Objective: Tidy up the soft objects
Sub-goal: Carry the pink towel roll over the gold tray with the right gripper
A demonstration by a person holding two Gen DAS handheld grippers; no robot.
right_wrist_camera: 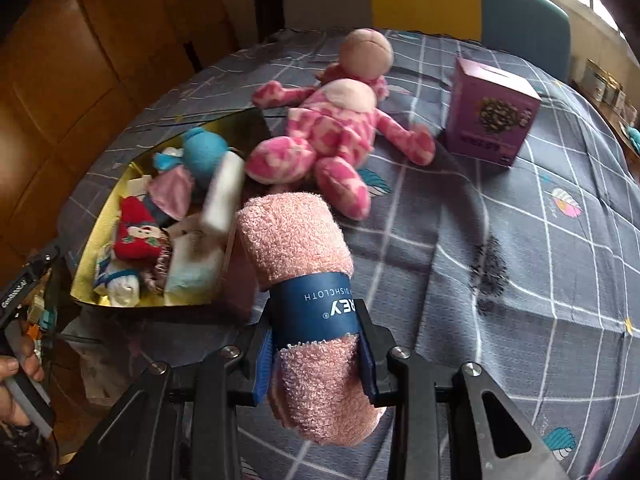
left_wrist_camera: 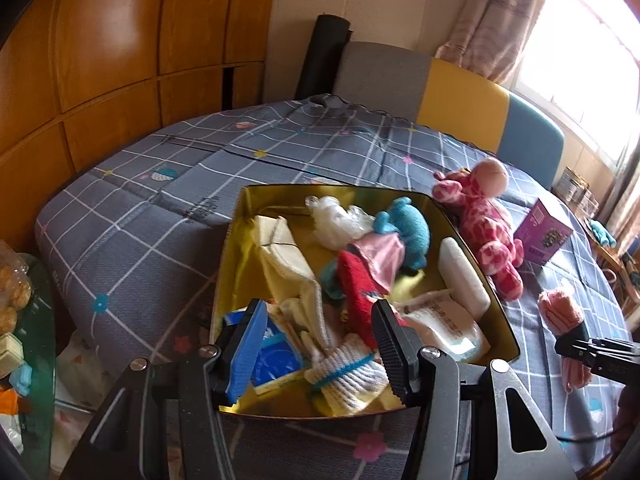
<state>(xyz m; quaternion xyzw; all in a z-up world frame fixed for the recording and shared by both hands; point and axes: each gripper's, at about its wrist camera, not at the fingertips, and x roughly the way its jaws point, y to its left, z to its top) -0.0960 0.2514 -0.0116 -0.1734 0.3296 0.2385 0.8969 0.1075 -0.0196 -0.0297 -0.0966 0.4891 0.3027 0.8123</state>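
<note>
Pink rolled towel (right_wrist_camera: pixel 304 276) hides right tongs' (right_wrist_camera: pixel 318 354) pads.

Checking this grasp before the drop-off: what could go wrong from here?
1. The right hand-held gripper pinches the rolled pink terry dishcloth low on its blue paper band; the long free end could sag or slip out.
2. The gold rectangular tin is already crowded, so the roll may perch on the pile.
</note>
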